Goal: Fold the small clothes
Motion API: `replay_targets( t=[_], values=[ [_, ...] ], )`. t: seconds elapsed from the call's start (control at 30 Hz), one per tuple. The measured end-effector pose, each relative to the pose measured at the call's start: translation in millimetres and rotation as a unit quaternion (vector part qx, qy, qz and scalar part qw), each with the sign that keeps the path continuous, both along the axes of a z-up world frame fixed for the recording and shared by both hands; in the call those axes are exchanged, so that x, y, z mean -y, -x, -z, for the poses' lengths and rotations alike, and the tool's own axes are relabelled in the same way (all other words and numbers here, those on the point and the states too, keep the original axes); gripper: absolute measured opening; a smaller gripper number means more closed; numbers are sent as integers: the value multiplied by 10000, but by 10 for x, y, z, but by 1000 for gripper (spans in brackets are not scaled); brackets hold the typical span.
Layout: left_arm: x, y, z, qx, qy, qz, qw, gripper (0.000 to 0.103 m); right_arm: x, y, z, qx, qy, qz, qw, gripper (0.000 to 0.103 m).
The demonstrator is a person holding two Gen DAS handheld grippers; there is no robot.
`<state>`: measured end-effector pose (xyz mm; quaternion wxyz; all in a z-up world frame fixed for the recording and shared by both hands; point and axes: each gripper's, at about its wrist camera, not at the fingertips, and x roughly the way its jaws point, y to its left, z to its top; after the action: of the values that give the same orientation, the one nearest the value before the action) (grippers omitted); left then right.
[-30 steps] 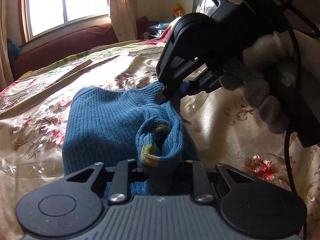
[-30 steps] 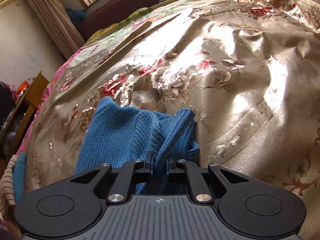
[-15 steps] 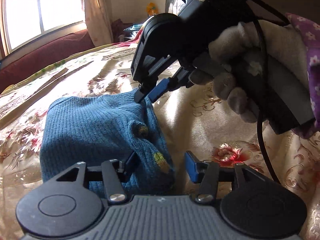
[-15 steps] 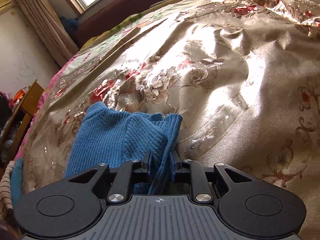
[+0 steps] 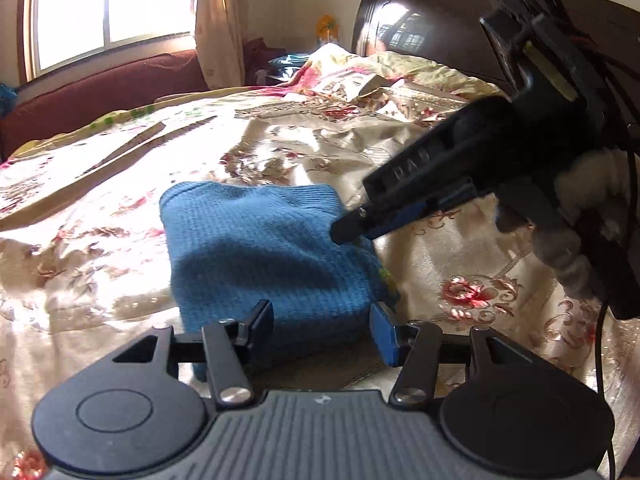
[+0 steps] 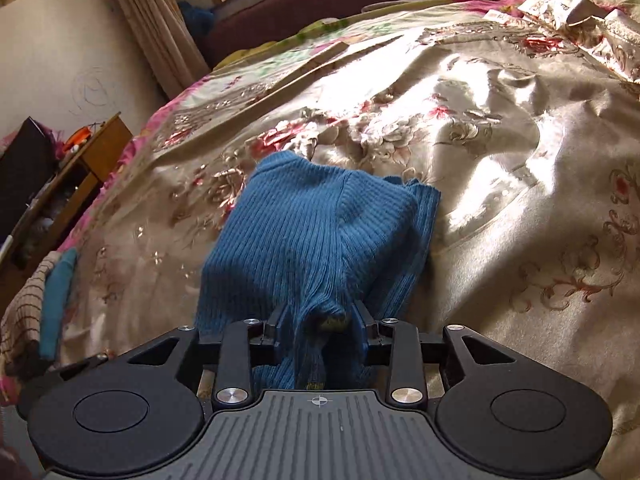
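The folded blue knit (image 5: 264, 256) lies on the bedspread (image 5: 460, 312), its near edge between the left gripper (image 5: 320, 330), whose jaws have just been opening and now stand wide, clear of the cloth. The right gripper (image 6: 320, 322) has also just been opening, but a bunched fold still sits between its jaws at the knit's near corner, the pads seemingly just off it. If that hand pulls away before the fold drops free, the rib could snag and drag the top layer open; the slippery bedspread would let the whole bundle slide.
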<state>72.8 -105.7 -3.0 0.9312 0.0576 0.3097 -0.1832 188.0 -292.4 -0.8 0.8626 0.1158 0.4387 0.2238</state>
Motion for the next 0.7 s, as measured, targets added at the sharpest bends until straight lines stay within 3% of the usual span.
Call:
replay_targets(
  t=[0.1, 0.17, 0.23, 0.33, 0.43, 0.5, 0.57, 0.7],
  values=[
    [-129, -120, -22, 24, 0, -262, 9997, 57, -6, -47, 177, -272, -163, 155, 9994, 32],
    [-199, -236, -36, 77, 48, -431, 9990, 57, 50, -68, 277, -324, -249, 341, 9986, 14],
    [-239, -356, -30, 128, 136, -586, 9981, 57, 173, -23, 344, -430, -492, 488, 9967, 7],
    [-251, -574, 66, 84, 192, -770, 9968, 63, 356, 79, 480, -495, -461, 864, 9940, 7],
    [-212, -839, 336, -410, -11, -964, 9945, 63, 456, 88, 652, -806, -632, 1125, 9884, 7],
    [-220, -872, 414, -469, -124, -1040, 9934, 65, 451, 110, 591, -715, -624, 1031, 9901, 9],
    [-253, -841, 414, -460, -31, -1031, 9936, 66, 432, 135, 471, -535, -397, 924, 9935, 18],
    [-283, -832, 370, -394, 12, -951, 9947, 66, 470, 183, 196, -256, -361, 876, 9952, 20]
  ],
)
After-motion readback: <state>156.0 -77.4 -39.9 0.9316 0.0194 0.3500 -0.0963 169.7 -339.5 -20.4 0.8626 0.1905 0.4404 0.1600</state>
